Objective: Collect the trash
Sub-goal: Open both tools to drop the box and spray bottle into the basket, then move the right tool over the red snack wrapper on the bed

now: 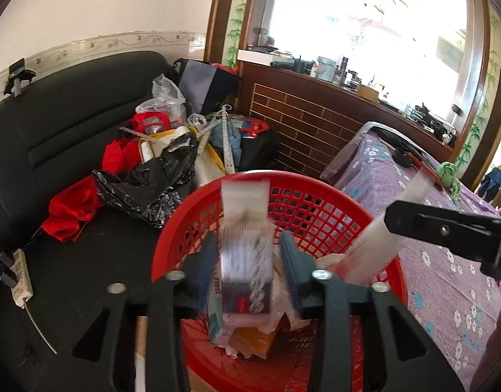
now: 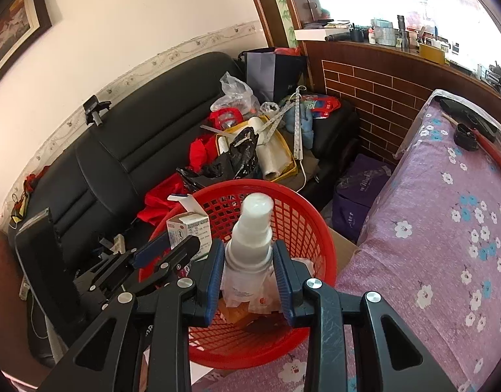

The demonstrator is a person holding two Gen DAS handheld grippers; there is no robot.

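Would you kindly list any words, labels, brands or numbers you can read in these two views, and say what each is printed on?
None can be read with certainty.
Small carton by the left gripper: printed lines and a round logo, too small.
Falling packet between the left jaws: barcode and print, motion-blurred.
White spray bottle in the right gripper: label print too faint.
Purple bag beside the red basket: lettering unreadable.

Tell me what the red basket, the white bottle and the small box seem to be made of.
The red basket looks like moulded plastic: glossy rim, regular open lattice wall. The white bottle between the right gripper fingers seems semi-opaque plastic with a smooth matte cap. The small box at the left gripper appears to be printed cardboard, with folded flaps and sharp creases, though motion blur leaves it uncertain.
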